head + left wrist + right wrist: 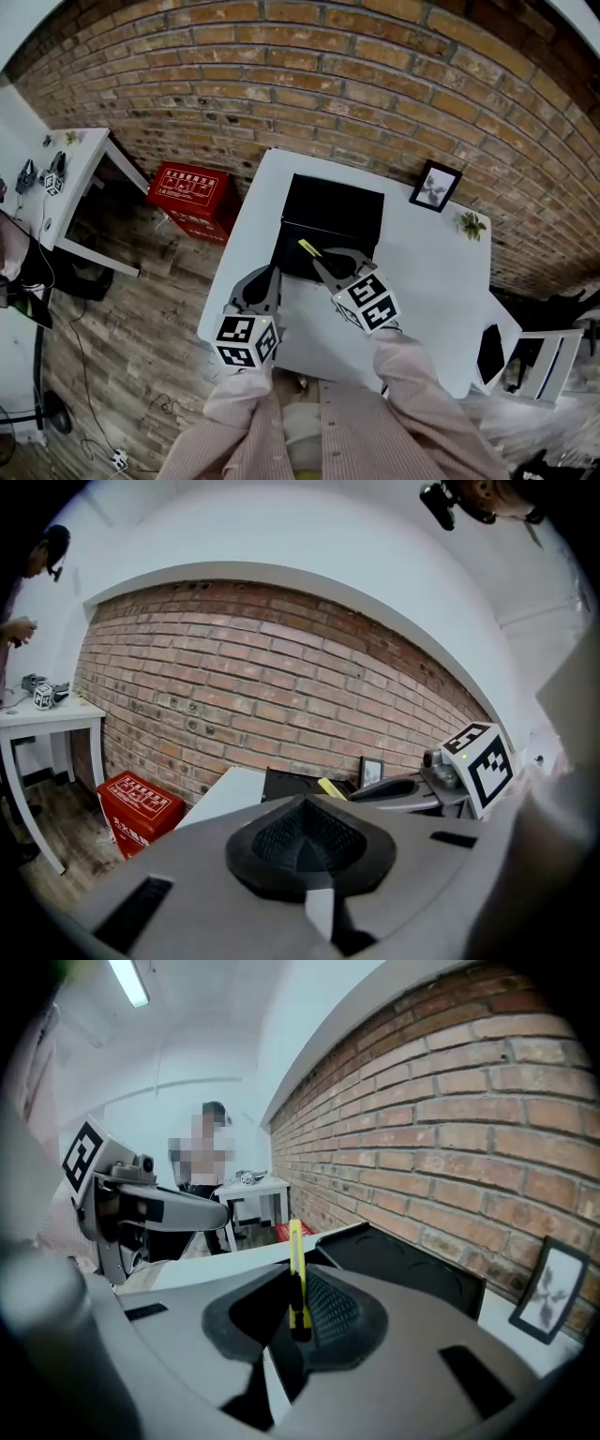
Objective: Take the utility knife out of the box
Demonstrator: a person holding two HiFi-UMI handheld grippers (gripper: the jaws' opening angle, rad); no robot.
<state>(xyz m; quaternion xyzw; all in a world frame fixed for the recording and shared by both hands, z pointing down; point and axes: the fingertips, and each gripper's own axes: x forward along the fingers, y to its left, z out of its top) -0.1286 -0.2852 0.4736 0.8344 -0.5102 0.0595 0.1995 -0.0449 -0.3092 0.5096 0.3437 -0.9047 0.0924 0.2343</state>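
Pinching the knife [295, 1269] edge-on between its pads, the right gripper [296, 1314] holds it just above the near edge of the box [330, 211]. The knife's free end slants up toward the box's lid. Judged from the head view, the knife is clear of the tray, so the removal looks nearly complete; it has not yet been set down.

Grip: the jaws are closed across the knife's two flat faces near its dark lower end. That choice looks sound, since the flat sides give the pads something to bear on. Most of the length sticks out unsupported, so it could pivot if knocked.

Left gripper [305, 841]: fingers pressed together with nothing between them. It hangs just beside the box's near-left corner, over the table [427, 281], touching neither box nor knife. It appears to be standing by, not steadying the box.

Box: lid open on the far side, leaving the tray open to a reach from the near side.

Materials and shapes:
- Knife: slim, straight, yellow plastic with a black end.
- Box: shallow, rectangular, matte black; round recesses show inside the lid.
- Pads: black rubber with a fine cross-hatched texture.
- Table: smooth, white, hard.

Beyond the box's far-right corner stand a small black frame [435, 186] and a plant [472, 225], both well apart from the work.
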